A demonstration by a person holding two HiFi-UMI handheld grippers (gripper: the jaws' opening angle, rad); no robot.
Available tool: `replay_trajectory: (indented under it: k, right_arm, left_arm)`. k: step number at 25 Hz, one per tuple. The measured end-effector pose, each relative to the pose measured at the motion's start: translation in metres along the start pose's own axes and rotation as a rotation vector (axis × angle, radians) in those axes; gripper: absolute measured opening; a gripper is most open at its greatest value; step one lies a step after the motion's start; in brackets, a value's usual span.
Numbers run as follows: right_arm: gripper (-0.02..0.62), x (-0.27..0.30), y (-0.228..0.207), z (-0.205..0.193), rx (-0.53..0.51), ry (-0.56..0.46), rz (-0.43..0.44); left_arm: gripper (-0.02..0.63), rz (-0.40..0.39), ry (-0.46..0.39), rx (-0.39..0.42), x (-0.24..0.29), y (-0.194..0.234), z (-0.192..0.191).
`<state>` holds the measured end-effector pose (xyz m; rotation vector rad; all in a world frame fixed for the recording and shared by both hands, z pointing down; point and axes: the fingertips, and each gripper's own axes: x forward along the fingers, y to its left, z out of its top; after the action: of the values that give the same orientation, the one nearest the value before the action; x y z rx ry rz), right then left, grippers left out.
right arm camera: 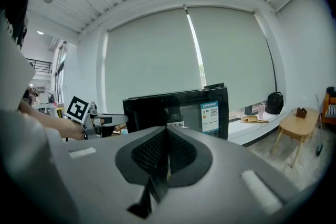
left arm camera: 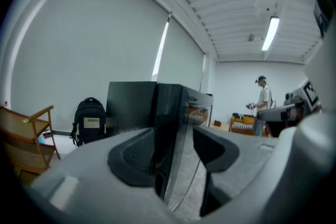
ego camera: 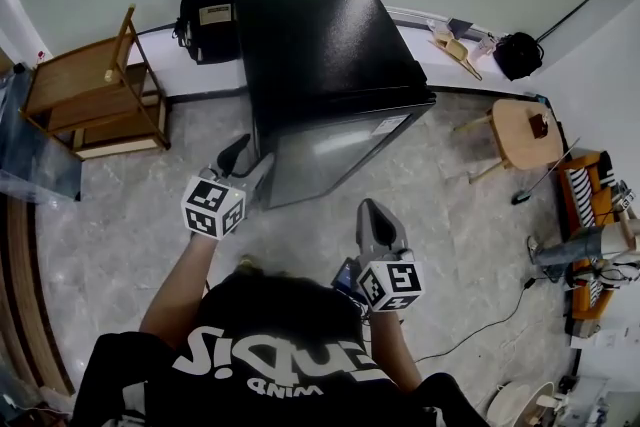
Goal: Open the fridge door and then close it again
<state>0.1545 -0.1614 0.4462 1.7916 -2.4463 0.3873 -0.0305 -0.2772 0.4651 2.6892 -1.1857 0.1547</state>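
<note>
A black mini fridge stands against the wall, its glossy door facing me and apparently closed. My left gripper is open at the door's left edge. In the left gripper view the fridge's front corner stands between the two spread jaws of the left gripper, one pad toward the side wall, the other toward the door front. I cannot tell whether either pad touches. My right gripper hangs lower right, short of the door, shut and holding nothing. The right gripper points at the door and its label.
A black backpack leans on the wall left of the fridge, beside a wooden rack. At the right stand a small wooden stool and a black bag. A person stands far off. A cable trails on the floor.
</note>
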Motion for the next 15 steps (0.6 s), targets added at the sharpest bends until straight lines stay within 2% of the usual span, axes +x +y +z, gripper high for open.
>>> replay_trajectory:
  k: [15]
  right_arm:
    - [-0.002, 0.015, -0.016, 0.001, 0.011, 0.009, -0.016]
  left_arm:
    - [0.238, -0.036, -0.013, 0.013, 0.025, 0.004, 0.005]
